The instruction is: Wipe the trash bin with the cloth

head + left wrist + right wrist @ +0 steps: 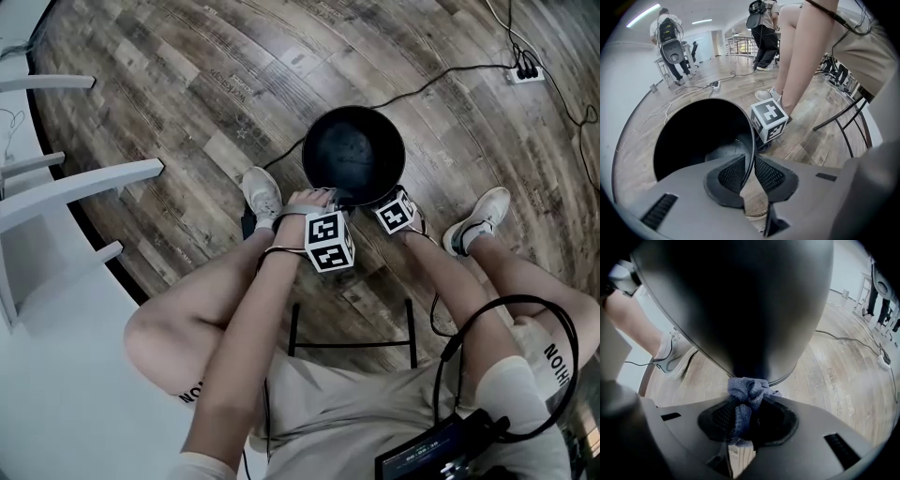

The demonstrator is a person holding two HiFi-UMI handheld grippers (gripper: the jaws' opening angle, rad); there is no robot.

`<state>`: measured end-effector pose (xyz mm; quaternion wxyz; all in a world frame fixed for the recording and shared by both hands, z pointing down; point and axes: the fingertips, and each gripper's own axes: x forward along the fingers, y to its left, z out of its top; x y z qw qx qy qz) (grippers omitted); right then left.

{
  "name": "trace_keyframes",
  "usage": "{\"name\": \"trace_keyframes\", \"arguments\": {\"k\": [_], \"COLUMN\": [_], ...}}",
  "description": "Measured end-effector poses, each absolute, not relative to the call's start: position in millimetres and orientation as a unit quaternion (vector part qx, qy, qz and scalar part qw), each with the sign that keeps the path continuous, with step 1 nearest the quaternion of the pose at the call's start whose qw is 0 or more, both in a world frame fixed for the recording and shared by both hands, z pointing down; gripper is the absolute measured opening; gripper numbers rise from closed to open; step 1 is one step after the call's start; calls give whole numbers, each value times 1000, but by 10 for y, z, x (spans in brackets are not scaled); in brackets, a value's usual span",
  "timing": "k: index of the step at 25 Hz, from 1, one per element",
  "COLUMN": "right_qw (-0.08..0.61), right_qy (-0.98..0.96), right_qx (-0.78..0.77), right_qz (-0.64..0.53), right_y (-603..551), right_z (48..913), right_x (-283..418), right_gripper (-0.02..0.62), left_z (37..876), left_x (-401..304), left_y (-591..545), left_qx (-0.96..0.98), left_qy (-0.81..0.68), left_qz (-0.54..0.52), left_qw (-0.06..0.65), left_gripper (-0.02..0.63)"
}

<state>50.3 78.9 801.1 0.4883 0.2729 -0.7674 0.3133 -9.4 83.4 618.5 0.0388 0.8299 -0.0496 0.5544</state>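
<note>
Cloth (746,391), grey-blue and bunched, sits pinched between the pads of our right gripper (748,414). The wad of cloth bulges out just ahead of the jaw tips and presses against the dark outer wall of the trash bin (740,301), which fills the space beyond those jaws. Our left gripper (749,169) has its jaws nearly together, clamped on the bin's thin rim, with one pad inside the wall and the other outside. The bin's black open mouth spreads ahead and to the left of these jaws. Just past them, on the outer side of the rim, we see the right gripper's marker cube (769,121). Under both pairs of jaws lies the wooden floor (187,84), where the bin stands.
</note>
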Motion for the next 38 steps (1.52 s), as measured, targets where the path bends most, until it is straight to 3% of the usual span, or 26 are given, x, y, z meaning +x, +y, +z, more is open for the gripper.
{"name": "trace_keyframes", "arguments": {"k": [11, 27, 38], "right_qw": [434, 361, 373], "right_qy": [-786, -827, -835], "right_qx": [280, 287, 275], "right_qz": [338, 321, 298], "right_y": [1089, 1116, 1007], "right_z": [7194, 6007, 6079], "right_x": [536, 286, 239], "right_gripper": [103, 103, 103], "left_z": [6166, 6269, 6221], "left_x": [-309, -283, -51], "left_y": [778, 825, 967], "left_qx": [806, 808, 822], "left_qy": [-55, -63, -51], "left_qz": [590, 585, 564], "left_qw": [5, 32, 59], "left_gripper": [98, 105, 64]}}
